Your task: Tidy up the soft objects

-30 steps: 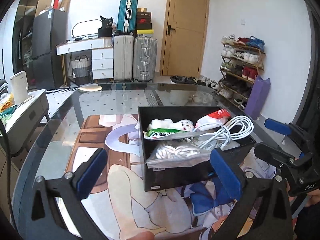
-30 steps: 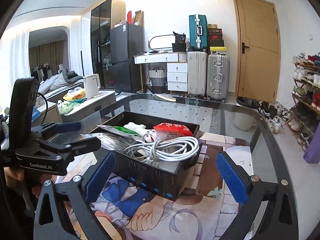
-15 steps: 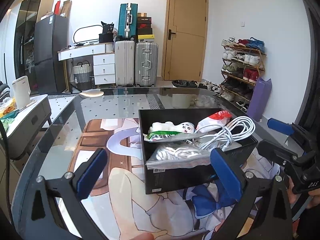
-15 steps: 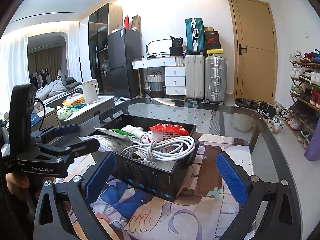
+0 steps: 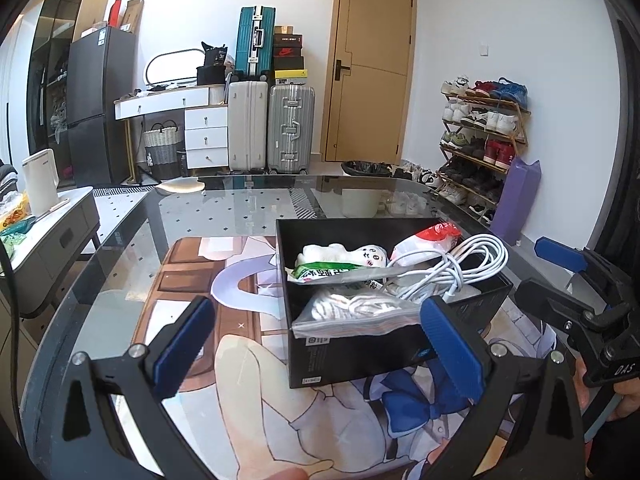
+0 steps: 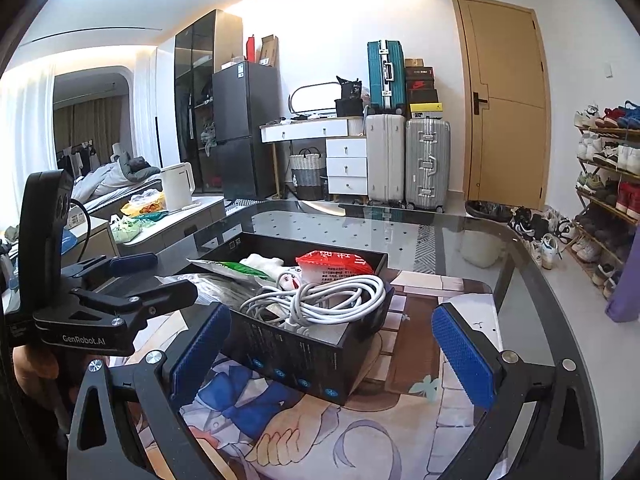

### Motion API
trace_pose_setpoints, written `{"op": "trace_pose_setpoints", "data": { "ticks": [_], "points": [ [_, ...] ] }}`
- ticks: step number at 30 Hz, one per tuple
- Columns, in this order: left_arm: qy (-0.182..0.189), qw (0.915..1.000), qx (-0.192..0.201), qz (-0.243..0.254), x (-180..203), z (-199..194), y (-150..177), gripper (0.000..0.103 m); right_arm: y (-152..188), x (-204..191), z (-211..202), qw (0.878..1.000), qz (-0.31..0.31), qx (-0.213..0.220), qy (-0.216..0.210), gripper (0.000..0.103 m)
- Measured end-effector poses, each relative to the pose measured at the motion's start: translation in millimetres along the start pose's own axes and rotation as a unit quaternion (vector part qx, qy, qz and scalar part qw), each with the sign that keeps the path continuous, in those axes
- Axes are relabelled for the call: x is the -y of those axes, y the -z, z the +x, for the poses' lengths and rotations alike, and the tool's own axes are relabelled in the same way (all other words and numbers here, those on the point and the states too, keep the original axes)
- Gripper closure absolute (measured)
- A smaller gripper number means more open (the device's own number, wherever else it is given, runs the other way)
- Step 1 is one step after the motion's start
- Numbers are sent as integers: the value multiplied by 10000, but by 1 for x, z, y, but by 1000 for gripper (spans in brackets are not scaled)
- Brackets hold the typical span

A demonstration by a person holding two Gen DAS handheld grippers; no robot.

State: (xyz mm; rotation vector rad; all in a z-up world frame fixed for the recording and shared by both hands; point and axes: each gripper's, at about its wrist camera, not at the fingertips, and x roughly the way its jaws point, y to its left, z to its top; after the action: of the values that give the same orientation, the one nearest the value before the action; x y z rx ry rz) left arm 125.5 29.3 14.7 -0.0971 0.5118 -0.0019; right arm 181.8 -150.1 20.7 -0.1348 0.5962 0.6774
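A black box (image 5: 352,356) (image 6: 304,356) stands on a printed mat on the glass table. It holds a coiled white cable (image 5: 456,268) (image 6: 320,300), a white plush toy (image 5: 340,254) (image 6: 264,264), a red-and-white packet (image 5: 428,240) (image 6: 340,266), a green-and-white packet (image 5: 324,272) (image 6: 236,268) and a clear zip bag of white cloth (image 5: 356,312). My left gripper (image 5: 320,344) is open, held back from the box's near side. My right gripper (image 6: 332,344) is open too, above the box's near corner. Neither holds anything. Each gripper shows in the other's view.
The printed mat (image 5: 248,364) covers the near part of the glass table (image 5: 240,204). Beyond stand suitcases (image 5: 272,128), a white dresser, a dark fridge, a door and a shoe rack (image 5: 484,140). A side table with a kettle (image 5: 40,180) is at the left.
Both grippers have drawn back and risen slightly, so the box sits lower and a little farther in each view. The box's contents have not moved.
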Motion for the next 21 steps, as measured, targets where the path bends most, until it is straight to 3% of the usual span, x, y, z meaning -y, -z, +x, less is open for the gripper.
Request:
{"op": "trace_pose_setpoints", "data": {
  "ticks": [21],
  "points": [
    [-8,10000,31,12,0,-1,0,0,1,0,0,10000,11,2,3,1]
  ]
}}
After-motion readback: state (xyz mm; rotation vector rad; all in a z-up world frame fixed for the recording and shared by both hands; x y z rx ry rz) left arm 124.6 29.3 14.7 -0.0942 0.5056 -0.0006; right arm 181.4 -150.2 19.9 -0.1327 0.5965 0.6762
